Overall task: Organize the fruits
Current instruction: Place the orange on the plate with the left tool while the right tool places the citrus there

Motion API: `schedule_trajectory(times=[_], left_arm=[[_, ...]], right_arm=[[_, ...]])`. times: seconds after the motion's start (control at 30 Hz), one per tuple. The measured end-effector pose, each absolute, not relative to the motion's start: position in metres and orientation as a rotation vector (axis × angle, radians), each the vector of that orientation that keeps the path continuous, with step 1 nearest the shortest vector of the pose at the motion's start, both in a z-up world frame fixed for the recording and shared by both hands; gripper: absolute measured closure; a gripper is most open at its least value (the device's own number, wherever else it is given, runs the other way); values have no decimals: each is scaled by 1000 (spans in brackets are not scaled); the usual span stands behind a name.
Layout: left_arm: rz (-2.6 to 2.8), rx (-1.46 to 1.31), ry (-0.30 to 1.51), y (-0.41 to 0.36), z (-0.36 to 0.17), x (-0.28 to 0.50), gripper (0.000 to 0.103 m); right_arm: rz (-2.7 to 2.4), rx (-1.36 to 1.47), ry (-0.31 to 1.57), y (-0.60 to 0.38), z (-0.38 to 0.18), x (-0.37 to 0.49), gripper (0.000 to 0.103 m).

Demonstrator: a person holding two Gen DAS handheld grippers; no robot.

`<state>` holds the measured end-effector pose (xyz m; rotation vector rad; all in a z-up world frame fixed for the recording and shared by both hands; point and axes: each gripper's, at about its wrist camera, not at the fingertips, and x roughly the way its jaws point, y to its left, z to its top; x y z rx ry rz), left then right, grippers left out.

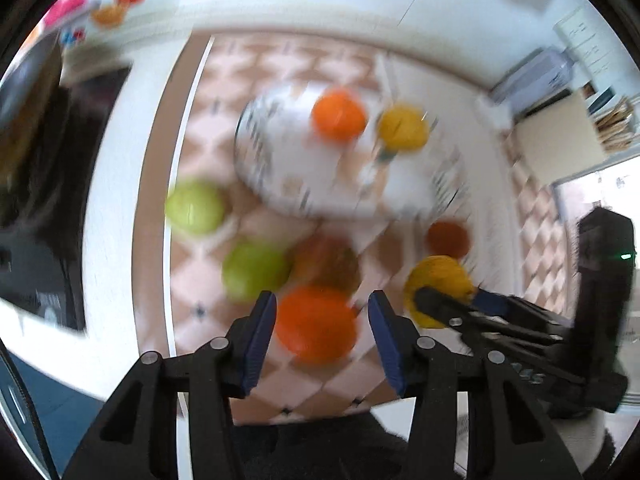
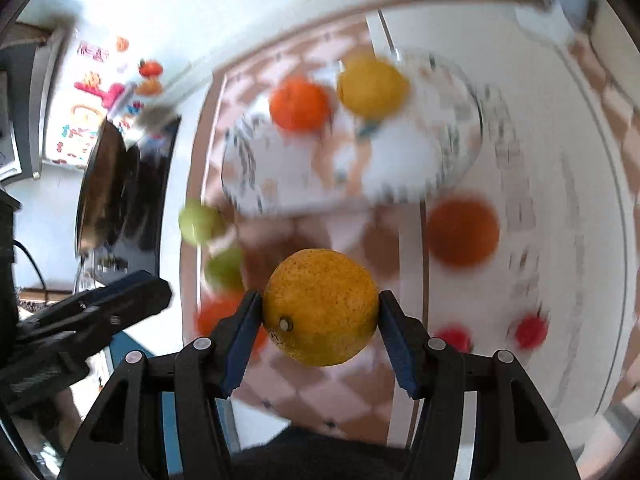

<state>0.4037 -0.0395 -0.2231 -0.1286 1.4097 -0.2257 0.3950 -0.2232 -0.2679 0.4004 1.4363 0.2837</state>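
Checkered tabletop blurs; right tool pinches yellow orange; left tool seemingly grips orange fruit.

A table covered by a checkered cloth in pink and brown carries a patterned plate toward its far edge. Two green fruits lie by the left edge (one nearer, both blurred), with a brownish fruit beside them. A dark orange fruit rests by the right edge, and two small red ones lie nearer.
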Motion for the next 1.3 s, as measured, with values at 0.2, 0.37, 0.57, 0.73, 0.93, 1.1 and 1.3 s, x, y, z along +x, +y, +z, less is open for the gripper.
schedule_trajectory(times=[0.2, 0.37, 0.57, 0.73, 0.93, 1.1, 1.3], left_arm=[[-169, -122, 1435, -29, -248, 445, 59], [-150, -257, 1543, 7, -280, 411, 56], [-192, -248, 1707, 7, -294, 375, 56], [-304, -106, 1811, -44, -313, 371, 56], [-294, 52, 1808, -76, -327, 373, 35], [-209, 132, 1780, -72, -342, 379, 35], [-194, 136, 1772, -70, -356, 379, 42]], right_arm=[[250, 324, 1443, -223, -288, 449, 42], [285, 388, 1476, -240, -299, 442, 42], [330, 376, 1510, -234, -306, 434, 42], [340, 360, 1483, -236, -292, 430, 42], [284, 401, 1451, -256, -284, 426, 42], [259, 416, 1463, -264, -290, 420, 42], [257, 420, 1453, -263, -288, 412, 42]])
